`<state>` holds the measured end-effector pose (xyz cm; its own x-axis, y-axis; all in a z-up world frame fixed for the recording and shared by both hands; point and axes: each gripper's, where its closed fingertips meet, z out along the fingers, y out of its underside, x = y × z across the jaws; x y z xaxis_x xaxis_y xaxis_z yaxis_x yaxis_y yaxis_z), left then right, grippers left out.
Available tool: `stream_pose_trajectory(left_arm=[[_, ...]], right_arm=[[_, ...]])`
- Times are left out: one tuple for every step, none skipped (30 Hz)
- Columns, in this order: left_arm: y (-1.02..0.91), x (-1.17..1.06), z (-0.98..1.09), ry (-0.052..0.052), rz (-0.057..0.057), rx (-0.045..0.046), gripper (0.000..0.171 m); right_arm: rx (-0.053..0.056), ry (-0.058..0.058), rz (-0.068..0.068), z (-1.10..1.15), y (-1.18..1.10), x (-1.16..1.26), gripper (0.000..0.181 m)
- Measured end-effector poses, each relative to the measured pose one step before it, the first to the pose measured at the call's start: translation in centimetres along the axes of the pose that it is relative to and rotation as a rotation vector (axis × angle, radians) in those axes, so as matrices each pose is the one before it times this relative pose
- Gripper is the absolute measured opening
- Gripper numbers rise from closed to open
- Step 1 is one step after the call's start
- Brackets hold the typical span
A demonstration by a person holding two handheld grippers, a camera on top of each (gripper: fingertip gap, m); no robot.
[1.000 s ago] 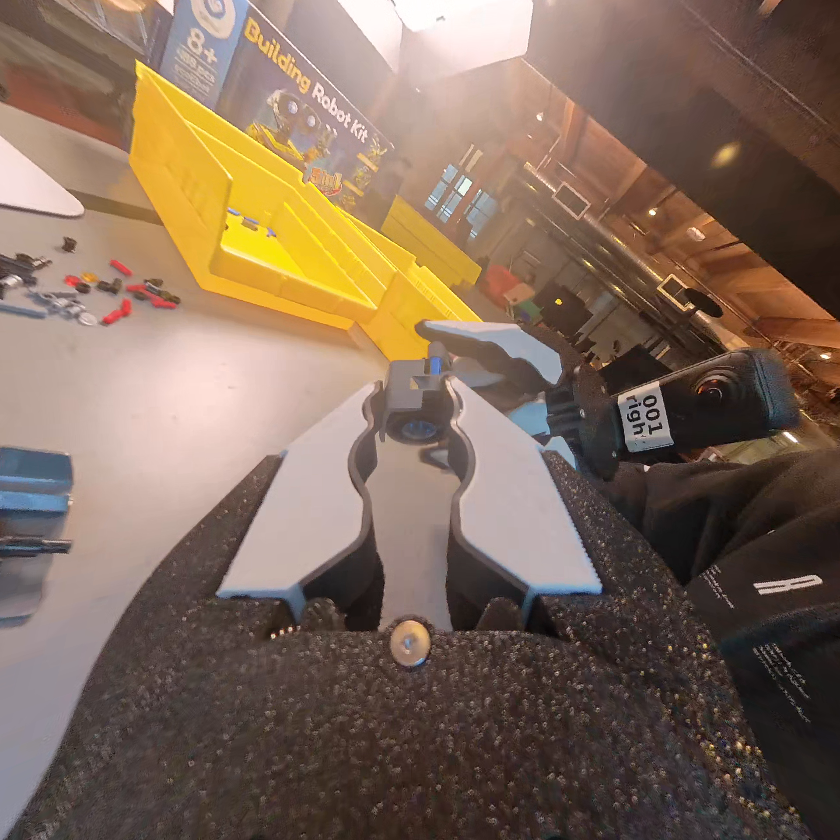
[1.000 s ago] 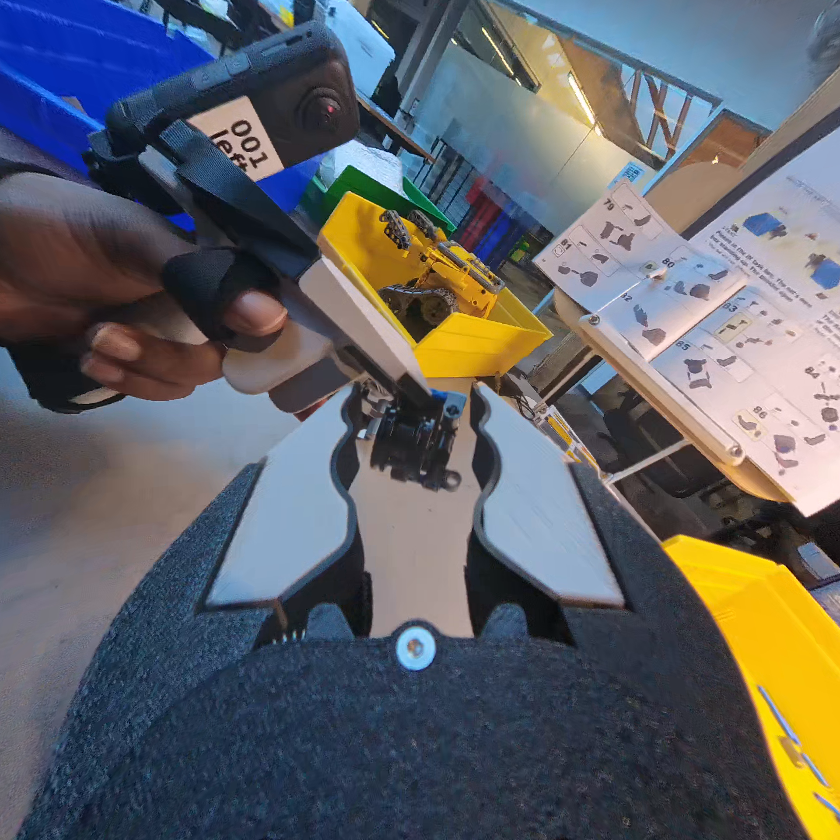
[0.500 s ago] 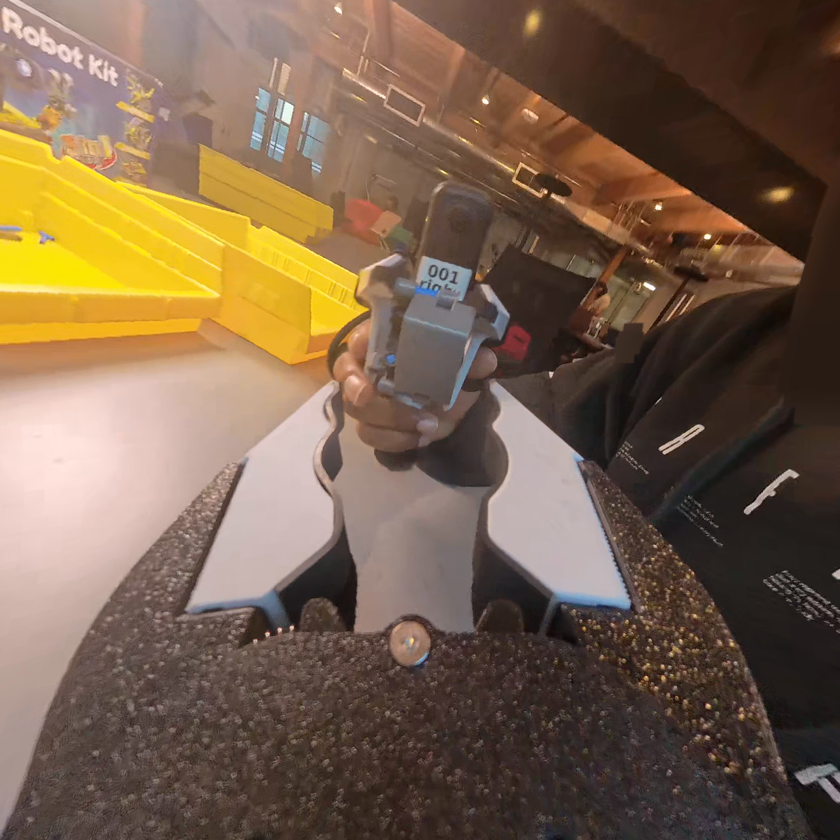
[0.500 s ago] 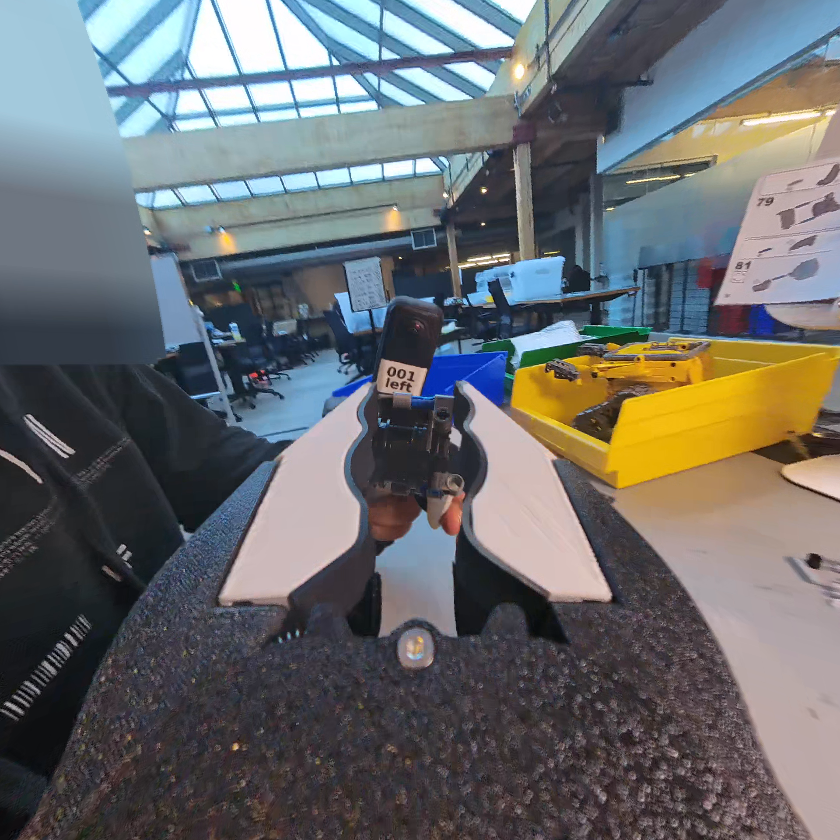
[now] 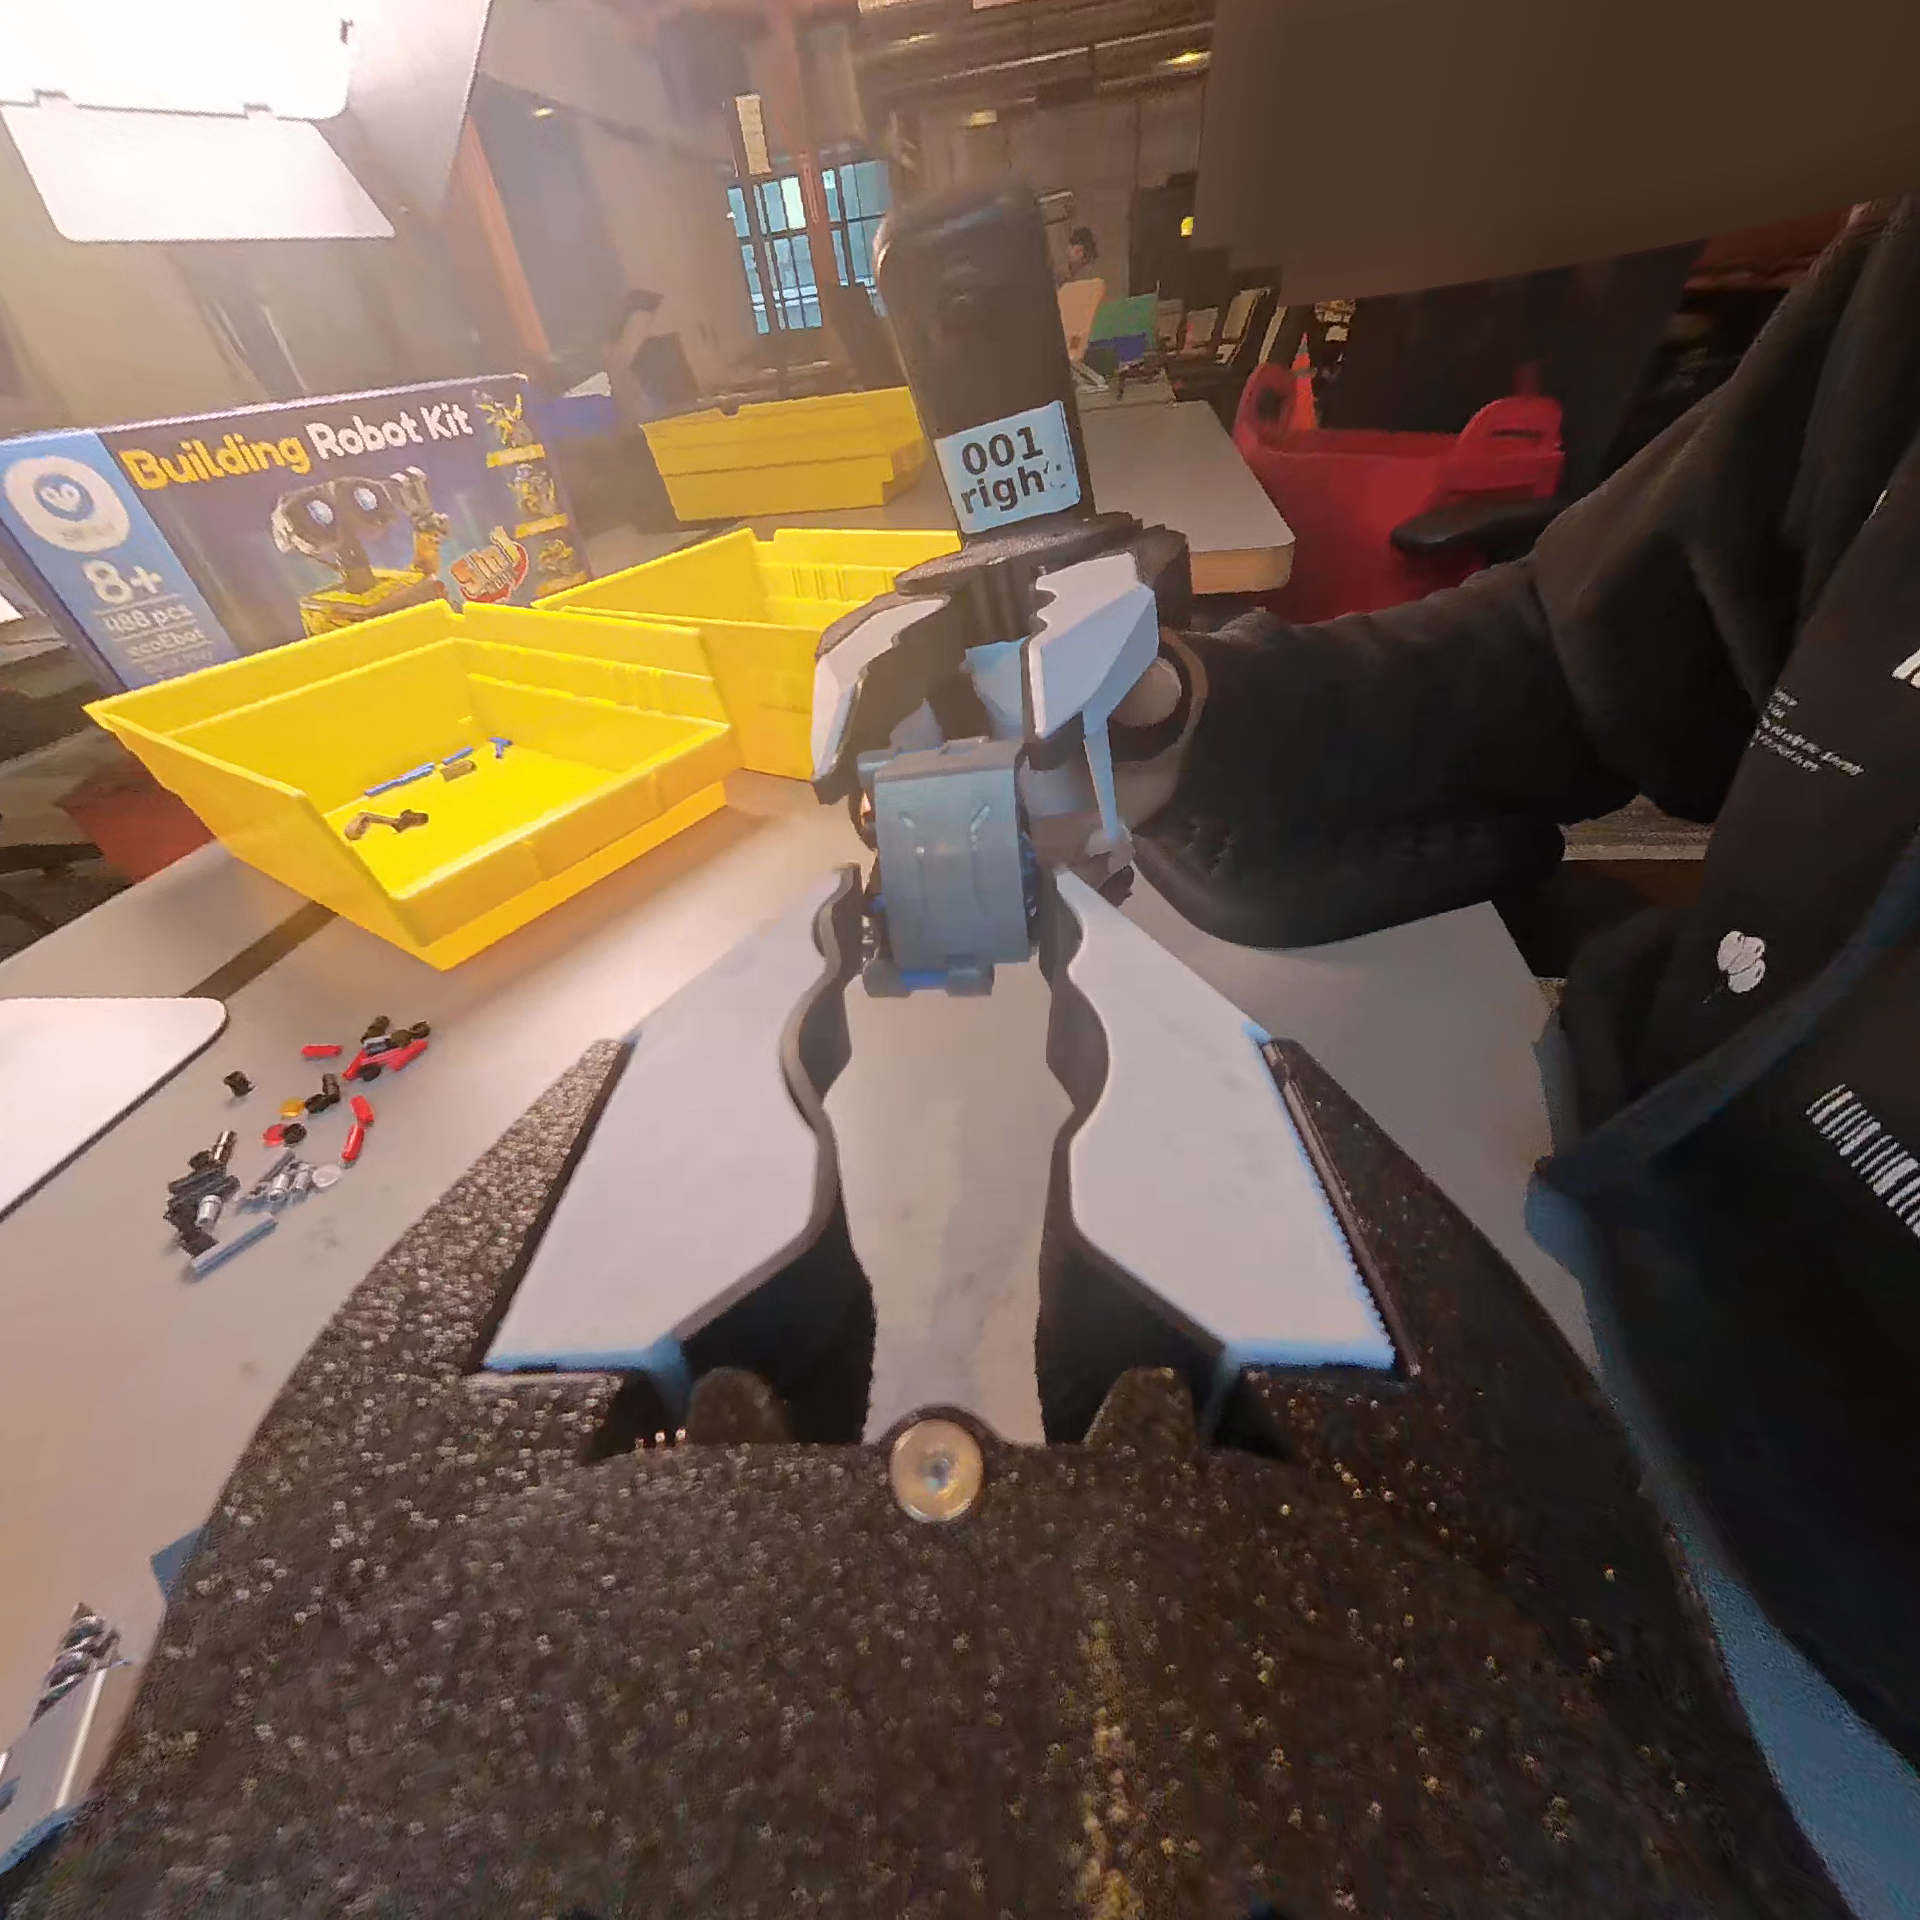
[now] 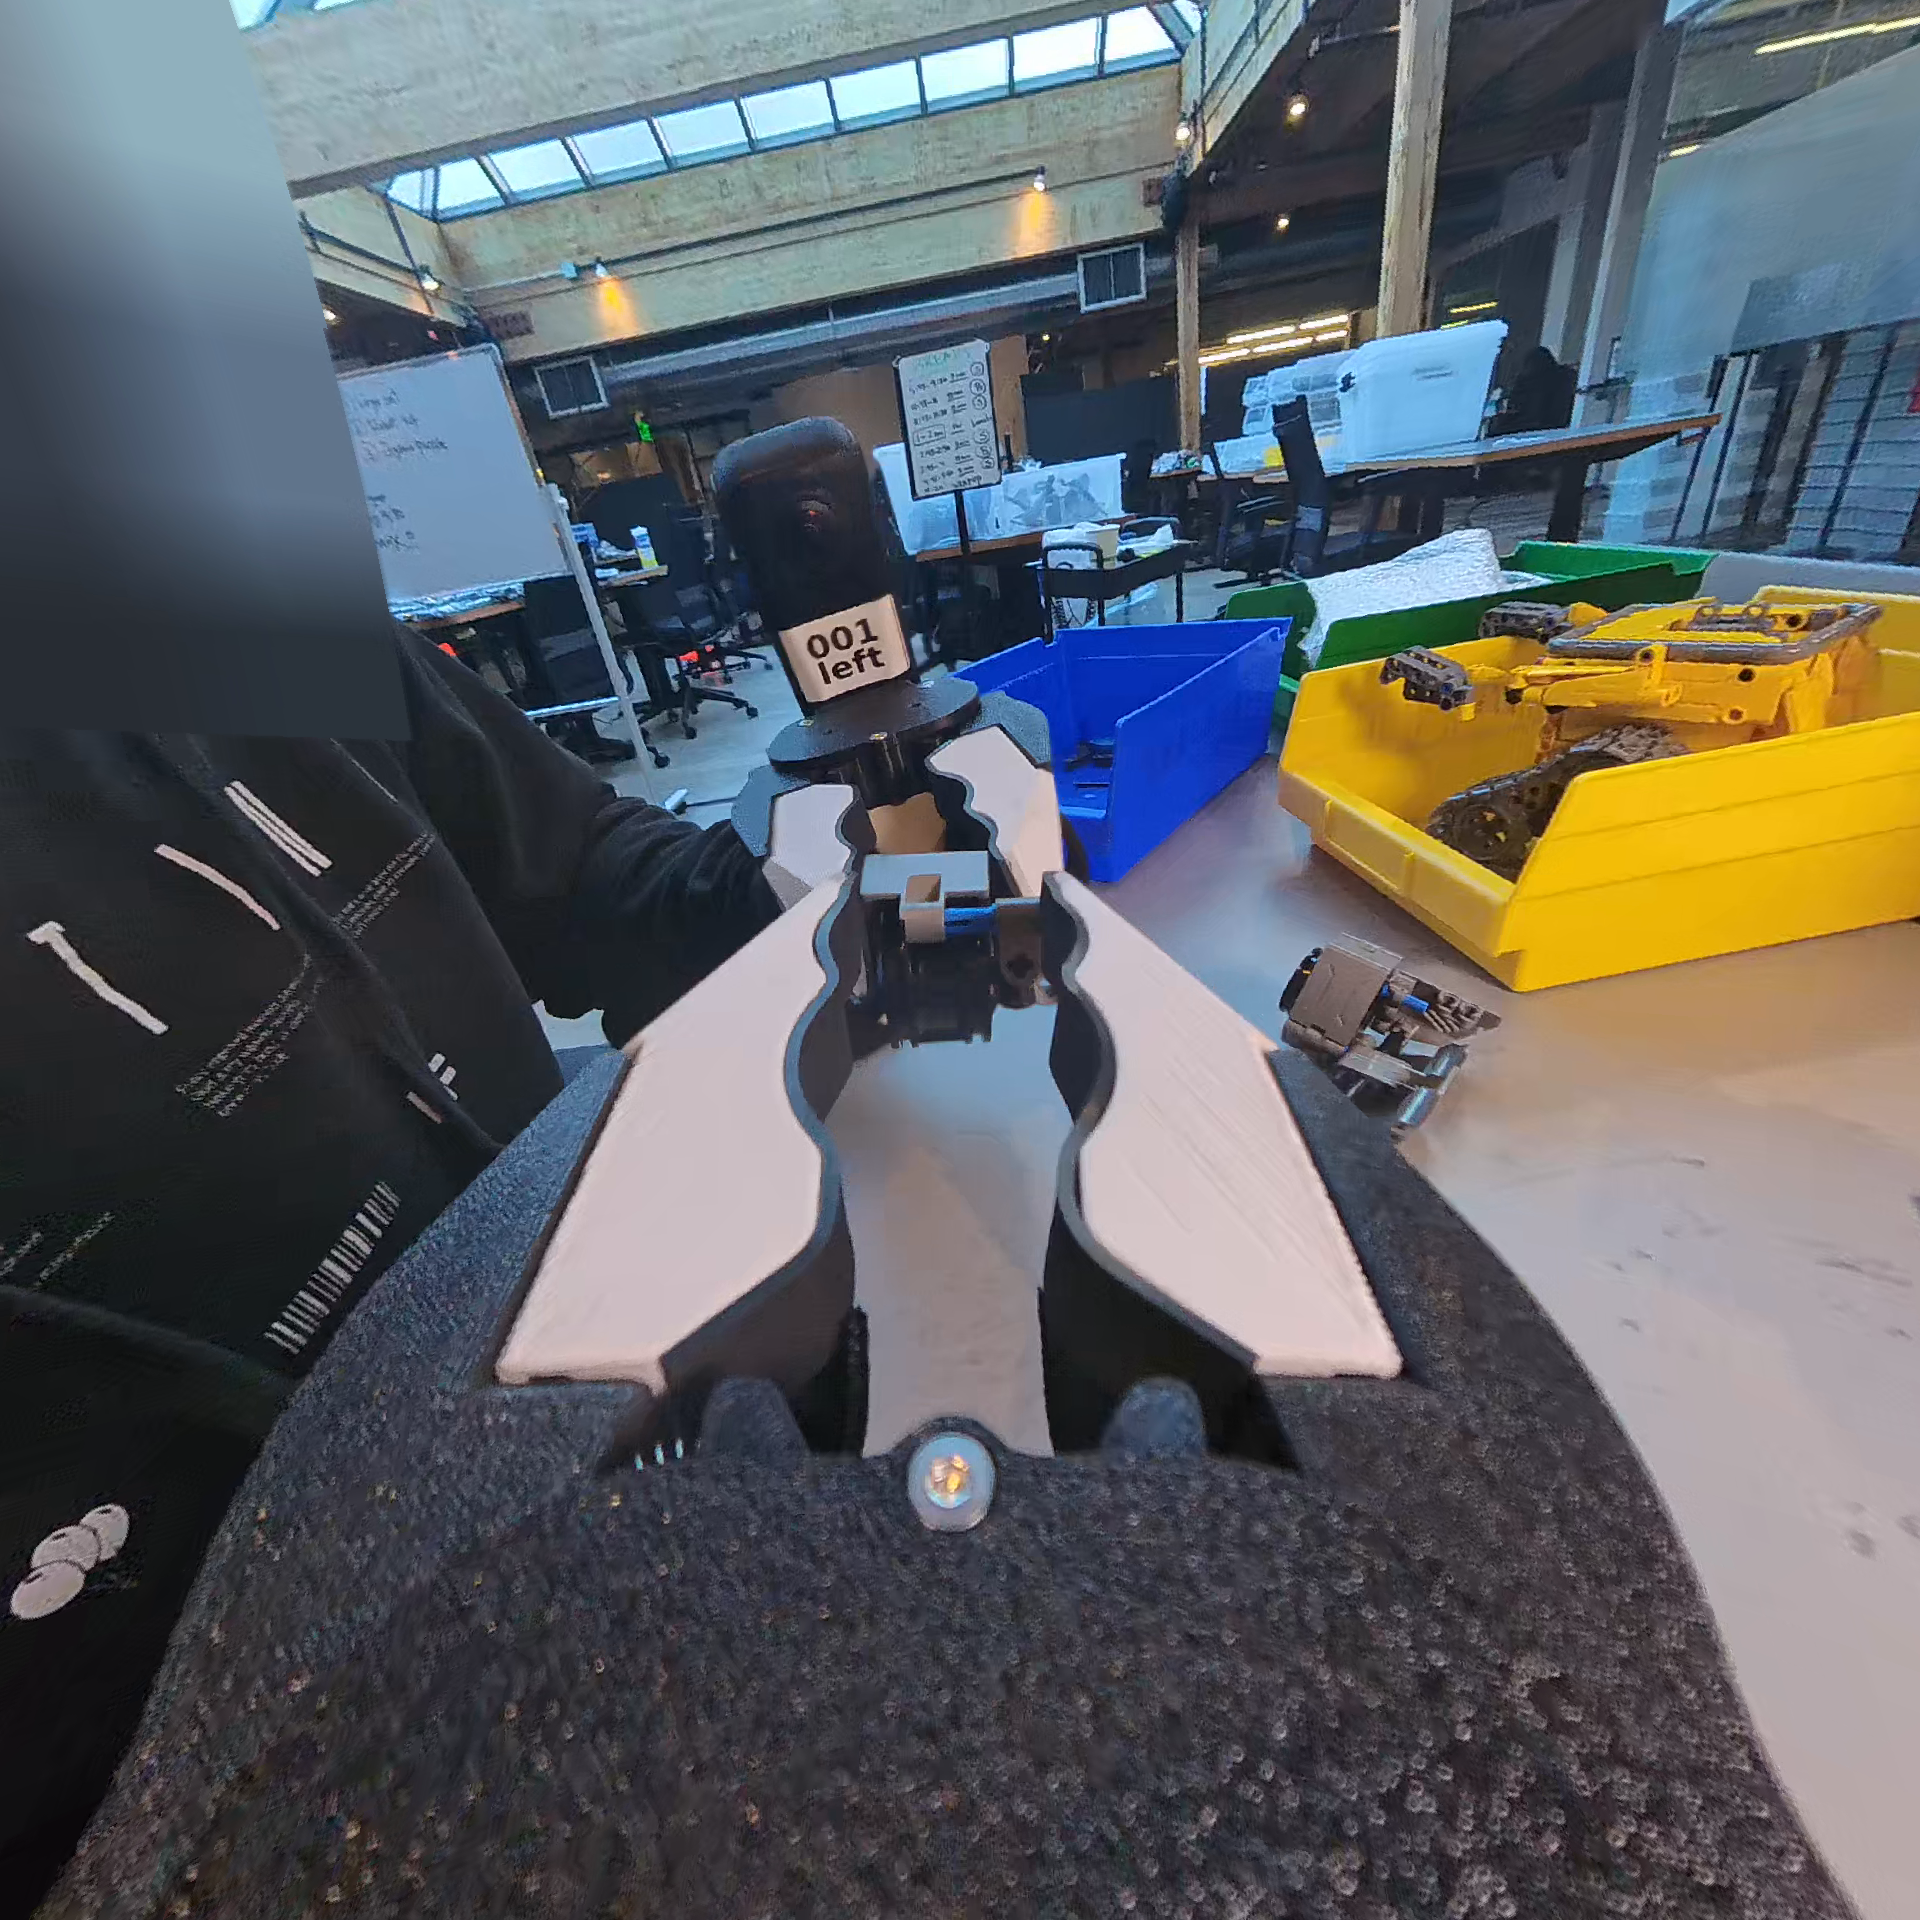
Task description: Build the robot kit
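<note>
A small grey and black brick assembly with blue pins [image 5: 948, 868] hangs above the grey table [image 5: 582, 997] between my two grippers, which face each other tip to tip. My left gripper [image 5: 951, 904] is shut on its near end in the left wrist view. My right gripper [image 6: 945, 920] is shut on the opposite, darker end [image 6: 935, 987]. The right gripper [image 5: 971, 707] shows beyond the assembly in the left wrist view, and the left gripper [image 6: 904, 831] shows beyond it in the right wrist view. The middle of the assembly is hidden by the fingers.
Loose small red, black and grey parts [image 5: 296, 1132] lie left of the left gripper. Yellow bins [image 5: 312, 790] and a kit box [image 5: 291, 509] stand behind. A second small assembly [image 6: 1371, 1023], a yellow bin with a tracked model [image 6: 1662, 894] and a blue bin [image 6: 1174, 748] lie right. A person's dark sleeve [image 5: 1455, 748] is close.
Both grippers have turned together with the assembly between them, from a steep tilt to level. They now face each other upright, closer to the table.
</note>
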<state>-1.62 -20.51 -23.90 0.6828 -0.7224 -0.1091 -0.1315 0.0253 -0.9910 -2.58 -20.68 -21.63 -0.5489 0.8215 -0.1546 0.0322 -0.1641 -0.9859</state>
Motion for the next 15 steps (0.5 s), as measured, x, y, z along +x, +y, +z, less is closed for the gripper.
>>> stream_pose_trajectory(left_arm=[[-0.049, 0.048, 0.000, -0.0017, 0.0077, 0.00183, 0.033], [-0.090, 0.055, -0.027, -0.0003, 0.0086, 0.00499, 0.032], [-0.058, 0.085, -0.019, 0.0030, 0.0074, 0.00129, 0.032], [-0.038, 0.028, -0.030, -0.0005, 0.0056, 0.00075, 0.033], [-0.029, -0.005, -0.044, -0.0022, 0.0039, 0.00255, 0.033], [-0.015, 0.054, -0.044, 0.0025, 0.0028, 0.00243, 0.032], [-0.049, 0.026, -0.054, -0.0002, 0.0052, 0.00319, 0.032], [-0.004, 0.023, -0.016, -0.0006, 0.0056, -0.00044, 0.032], [0.080, 0.059, 0.055, 0.0012, 0.0049, -0.00557, 0.033], [0.067, 0.070, 0.071, -0.0002, 0.0076, -0.00464, 0.032], [0.073, 0.079, 0.066, -0.0002, 0.0076, -0.00447, 0.033], [0.107, 0.078, 0.049, 0.0011, 0.0059, -0.00584, 0.033], [0.049, 0.052, -0.002, 0.0025, 0.0012, -0.00171, 0.033], [0.071, 0.060, -0.009, 0.0046, -0.0029, -0.00339, 0.033], [0.123, 0.064, 0.039, 0.0049, -0.0049, -0.00668, 0.033]], right_arm=[[0.0045, -0.0092, 0.0047, -0.076, -0.006, -0.050, 0.034], [0.0072, -0.0118, 0.0070, -0.068, -0.041, -0.073, 0.034], [0.0025, -0.0156, 0.0098, -0.062, 0.020, -0.118, 0.034], [0.0007, -0.0077, 0.0081, -0.083, 0.035, -0.004, 0.034], [0.0019, -0.0062, 0.0021, -0.113, -0.003, -0.010, 0.034], [0.0029, -0.0026, 0.0023, -0.135, -0.038, 0.024, 0.034], [0.0036, 0.0063, 0.0051, -0.136, -0.067, 0.170, 0.033], [-0.0030, 0.0057, 0.0018, -0.065, 0.040, 0.111, 0.031], [-0.0105, 0.0014, -0.0068, 0.046, 0.156, -0.032, 0.030], [-0.0102, 0.0011, -0.0113, 0.125, 0.147, -0.113, 0.029], [-0.0100, -0.0030, -0.0127, 0.142, 0.138, -0.199, 0.027], [-0.0040, 0.0014, -0.0132, 0.074, 0.020, -0.135, 0.026], [-0.0097, 0.0067, -0.0206, 0.003, 0.065, -0.021, 0.026], [-0.0120, 0.0051, -0.0213, -0.008, 0.091, -0.031, 0.025], [-0.0116, 0.0100, -0.0213, 0.031, 0.091, 0.018, 0.025]])
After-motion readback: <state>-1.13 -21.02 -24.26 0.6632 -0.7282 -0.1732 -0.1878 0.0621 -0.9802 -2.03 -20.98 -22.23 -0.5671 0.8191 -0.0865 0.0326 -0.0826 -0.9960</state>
